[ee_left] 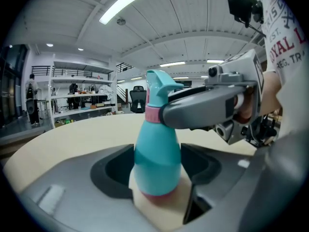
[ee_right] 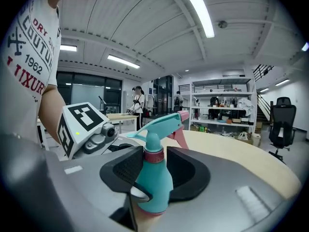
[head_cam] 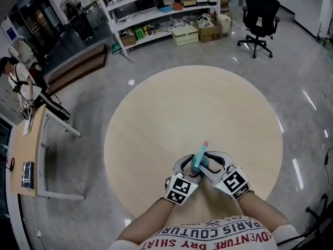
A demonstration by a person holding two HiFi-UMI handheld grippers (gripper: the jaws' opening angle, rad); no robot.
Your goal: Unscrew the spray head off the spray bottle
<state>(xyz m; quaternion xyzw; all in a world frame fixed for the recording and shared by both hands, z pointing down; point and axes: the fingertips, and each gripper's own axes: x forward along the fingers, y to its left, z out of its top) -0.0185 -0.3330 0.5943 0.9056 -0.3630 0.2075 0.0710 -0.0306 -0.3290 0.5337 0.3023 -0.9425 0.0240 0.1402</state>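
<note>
The left hand-held gripper [ee_left: 157, 166] is clamped on the bottle [ee_left: 157, 153]: its two dark pads press the wide lower body from either side, with the jaws standing wide. The right hand-held gripper [ee_right: 154, 161] comes in higher, at the neck. Its jaws sit at a middling width on either side of the pink collar [ee_right: 154, 155], with a thin gap visible on one side, so it is not gripping. In the left gripper view, one grey jaw of the right hand-held gripper reaches across to the collar from the side.

The bottle is teal with a pink band at its base. It stands upright on the desk [head_cam: 197, 108]. The spray head [ee_right: 161, 124] is on top, teal, with a pink trigger [ee_right: 181, 138] and a pink nozzle tip [ee_right: 184, 114] that point away from the person. In the head view, both marker cubes sit just on the person's side of the bottle.

The desk is round and pale wood. The bottle stands near the desk edge closest to the person, and the desktop spreads wide beyond it. Well beyond the bottle, past the far edge, stand white shelves [head_cam: 156, 9] with boxes [head_cam: 208, 33] at their foot and a black office chair [head_cam: 260, 14]. Far to the bottle's left, a person [head_cam: 21, 85] stands at a small desk [head_cam: 23, 150].
</note>
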